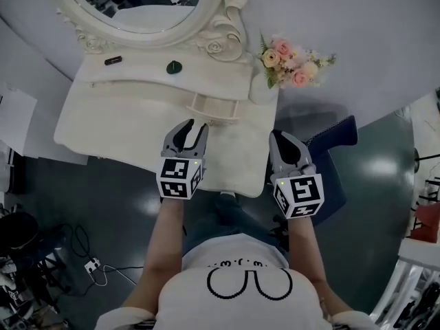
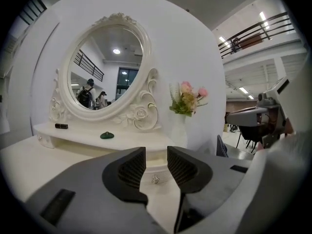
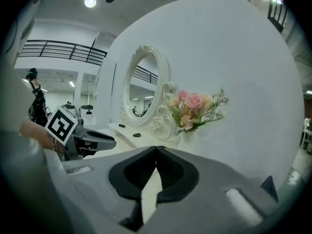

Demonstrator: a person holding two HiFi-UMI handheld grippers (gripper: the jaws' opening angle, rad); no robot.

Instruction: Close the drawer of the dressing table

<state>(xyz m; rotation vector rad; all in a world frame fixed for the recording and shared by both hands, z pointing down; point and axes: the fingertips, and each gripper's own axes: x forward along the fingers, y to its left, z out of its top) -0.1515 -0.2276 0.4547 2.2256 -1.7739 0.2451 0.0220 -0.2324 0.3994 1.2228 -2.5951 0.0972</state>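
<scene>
The white dressing table fills the middle of the head view, and its small centre drawer stands pulled out from the raised back shelf. My left gripper hovers over the tabletop just in front of that drawer, apart from it. Its jaws are open and empty. In the left gripper view the drawer front and its little knob show through the gap between the pads. My right gripper is shut on nothing near the table's right edge, with its jaw tips touching in the right gripper view.
An oval mirror in a carved frame stands at the back. A vase of pink flowers sits at the table's right rear corner. A green dish and a small black item lie on the shelf. A blue seat stands at right.
</scene>
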